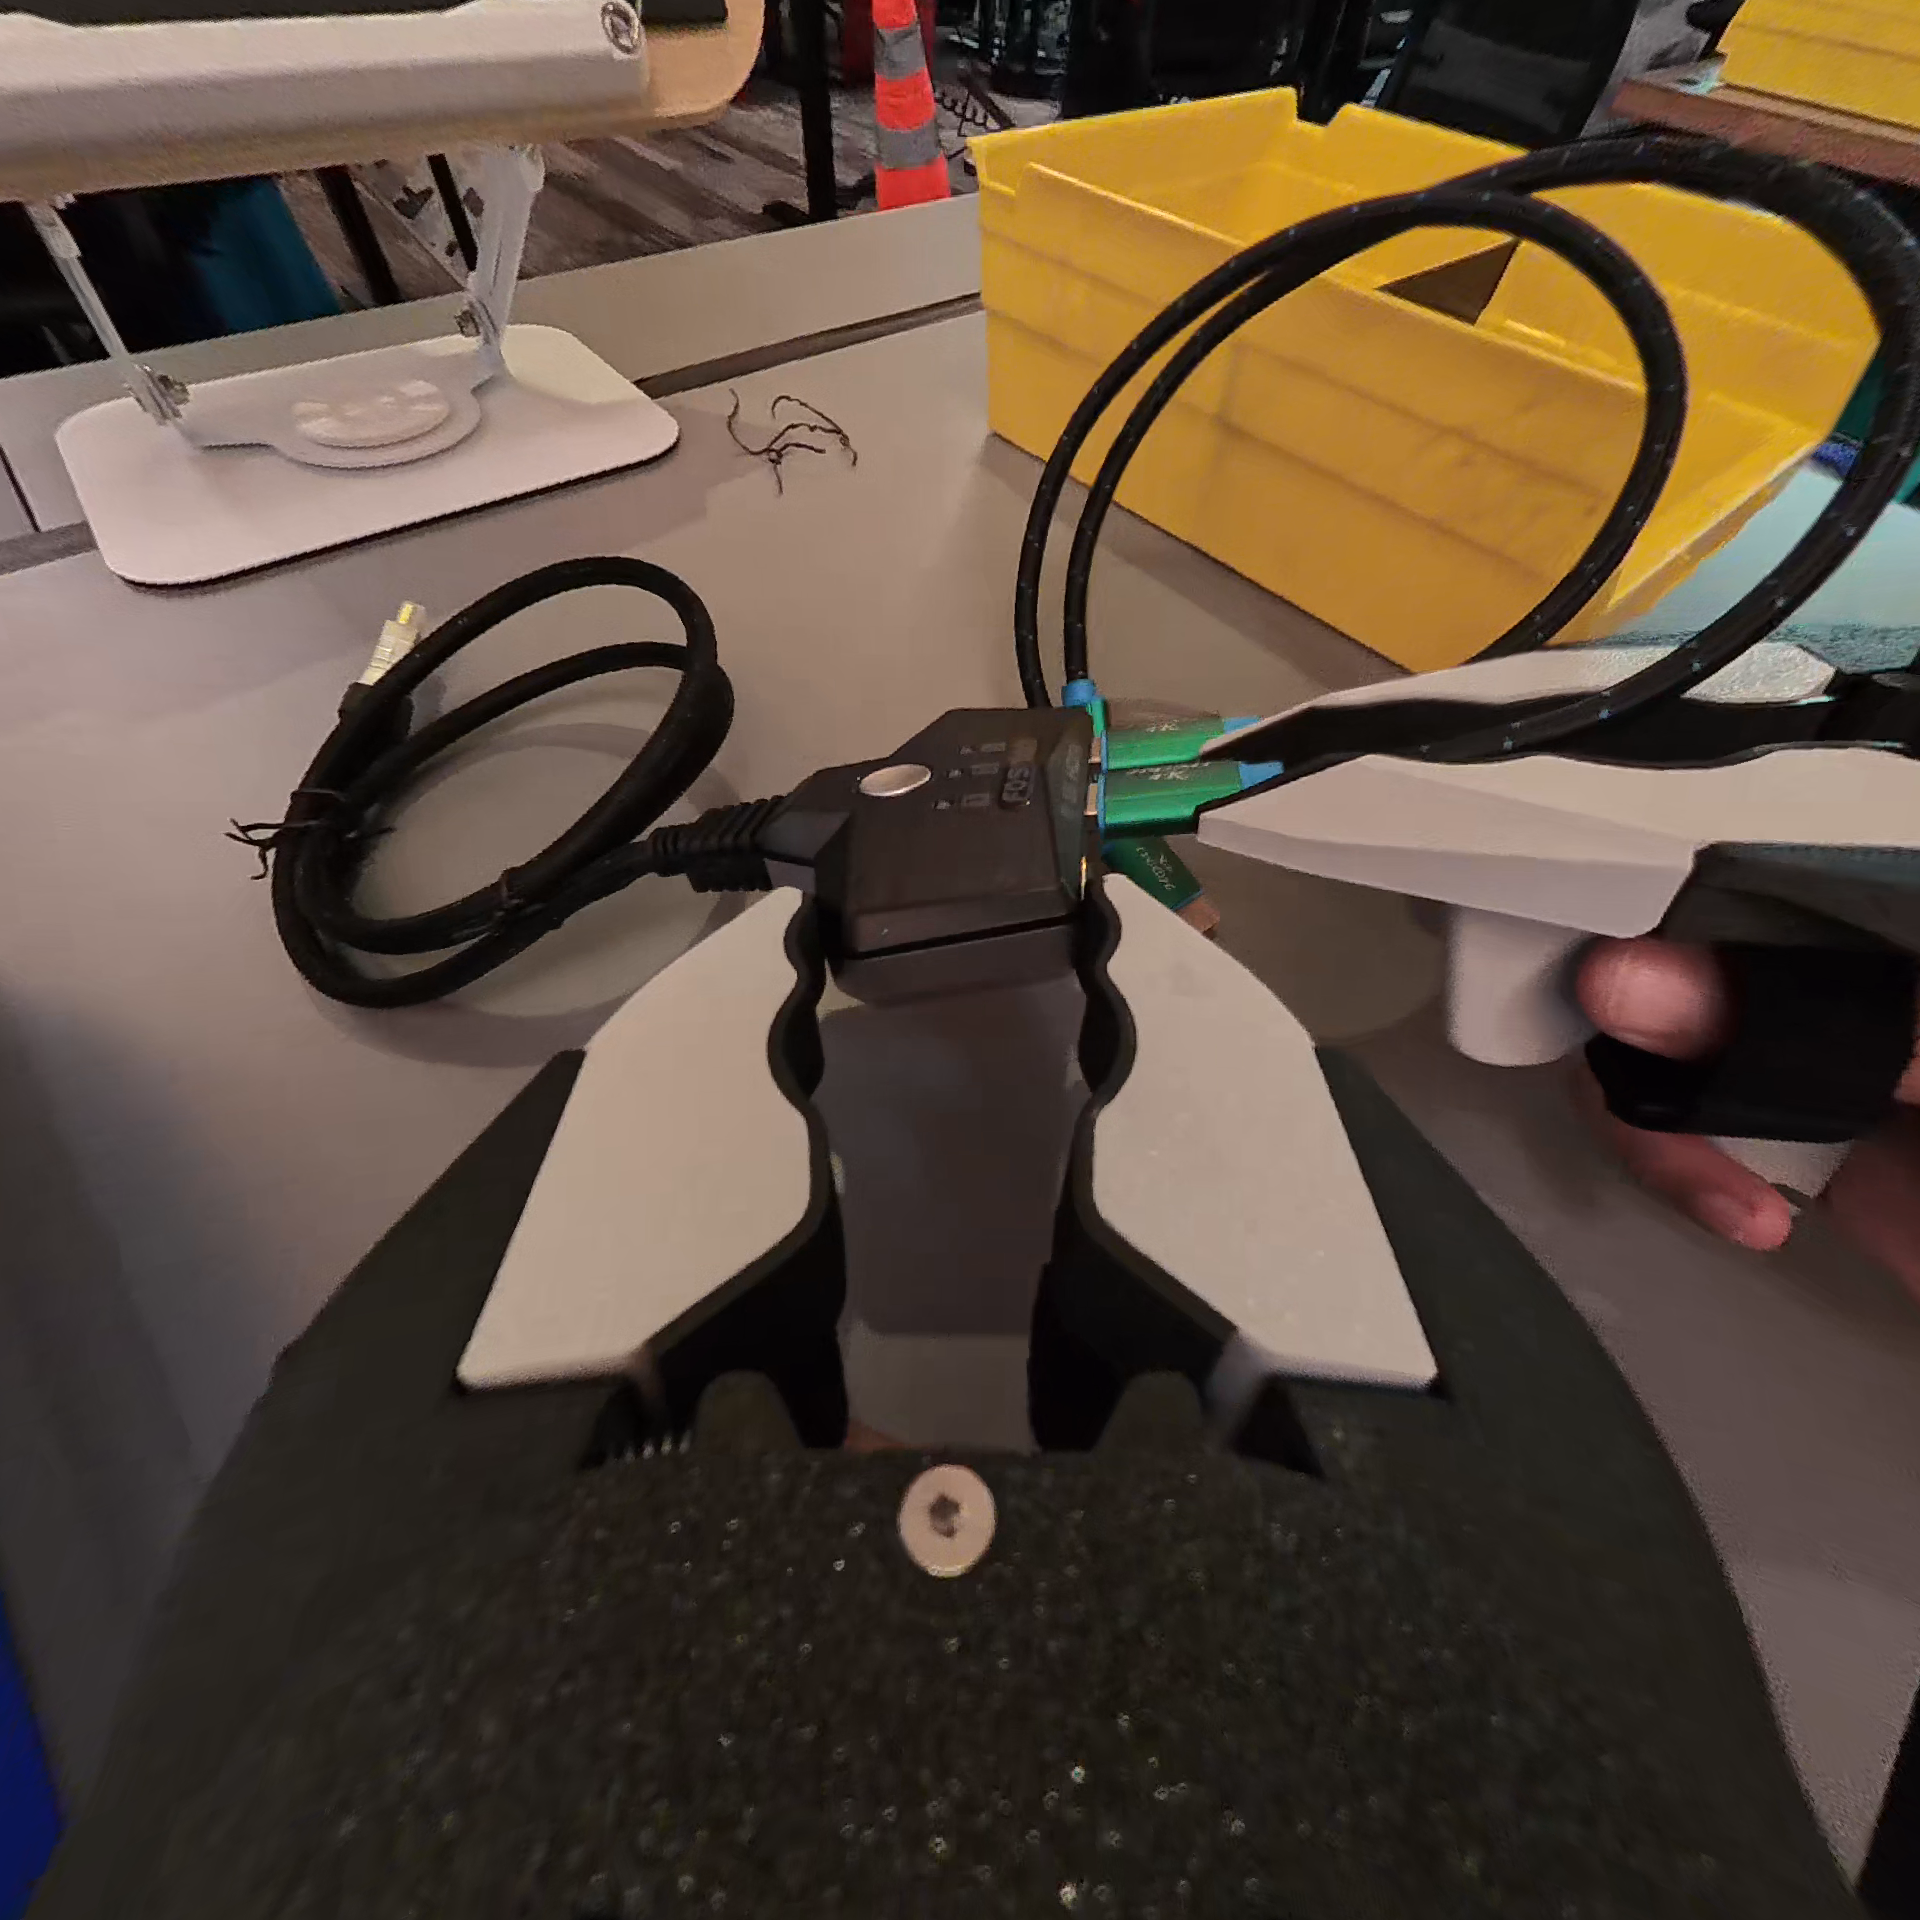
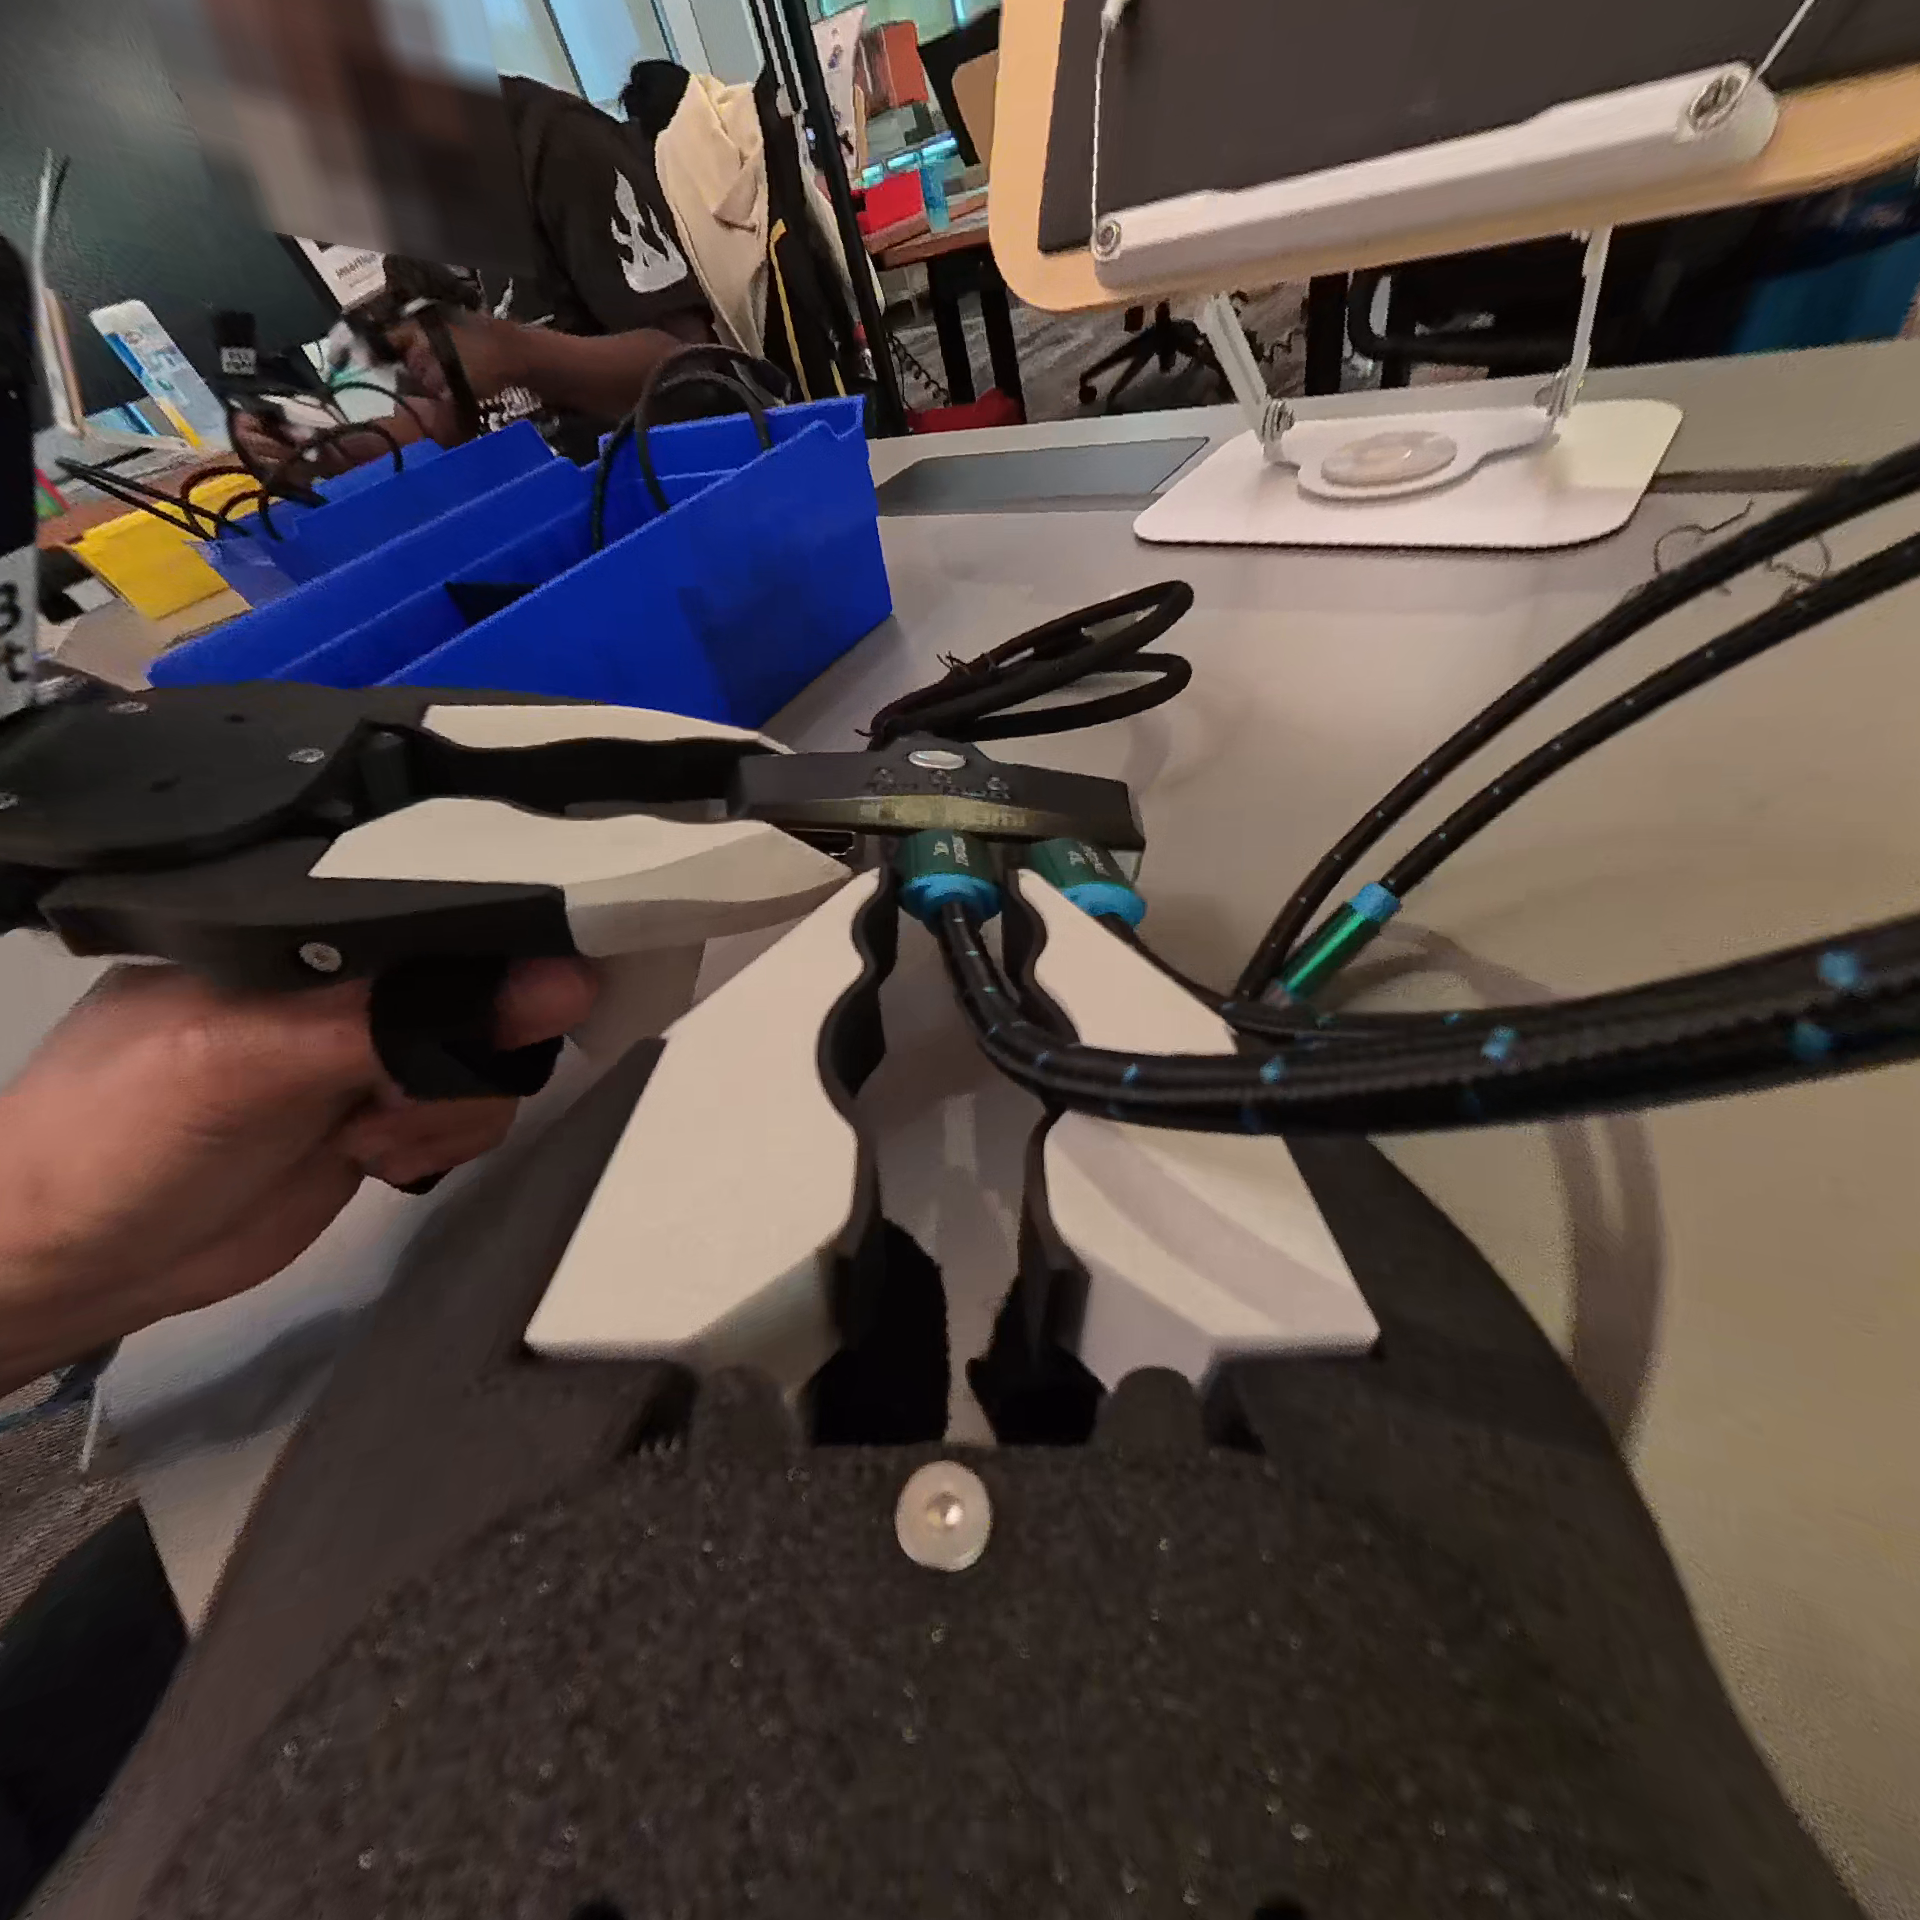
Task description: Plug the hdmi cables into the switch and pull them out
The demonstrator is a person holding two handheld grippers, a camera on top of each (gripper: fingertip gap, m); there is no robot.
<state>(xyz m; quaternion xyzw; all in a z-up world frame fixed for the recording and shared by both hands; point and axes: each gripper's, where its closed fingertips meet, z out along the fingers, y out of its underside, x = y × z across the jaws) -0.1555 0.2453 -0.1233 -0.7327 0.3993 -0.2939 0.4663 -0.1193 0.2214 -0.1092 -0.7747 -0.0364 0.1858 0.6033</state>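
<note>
Left claw (image 1: 951, 920) clamps switch (image 1: 961, 821); right claw (image 2: 951, 914) straddles plug (image 2: 940, 868).

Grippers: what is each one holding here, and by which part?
The left gripper clamps the black switch by its two side edges. The right gripper closes on a green HDMI plug seated in the switch, around its blue collar.
</note>
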